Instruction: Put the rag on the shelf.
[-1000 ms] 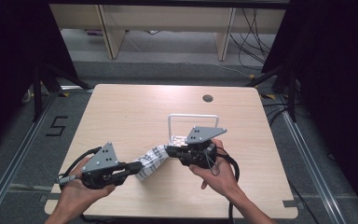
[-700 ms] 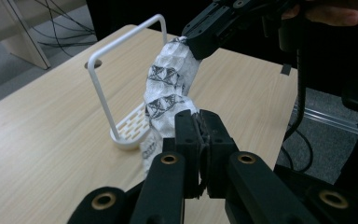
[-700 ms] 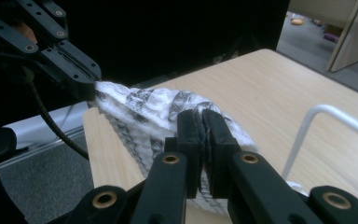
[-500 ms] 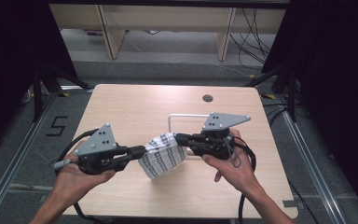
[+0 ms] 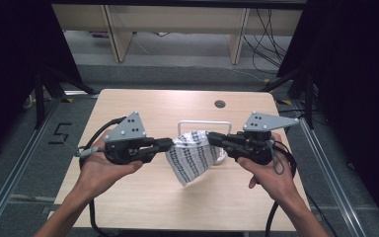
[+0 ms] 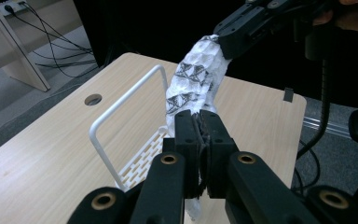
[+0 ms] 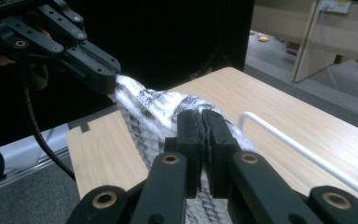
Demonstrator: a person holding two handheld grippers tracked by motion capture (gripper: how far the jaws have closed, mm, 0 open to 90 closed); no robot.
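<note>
Since a second ago we have raised the one white, black-patterned cloth [image 5: 193, 157] off the wooden table [image 5: 143, 202]; it now hangs stretched between two grippers, left [image 5: 167, 144] and right [image 5: 212, 138], each clamped on a corner. One white wire rack [image 5: 205, 122] stands behind. We judge unfolding underway.

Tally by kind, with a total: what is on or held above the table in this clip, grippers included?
Grippers: 2, left gripper and right gripper
Patterned cloth: 1
White wire rack: 1
Total: 4
</note>
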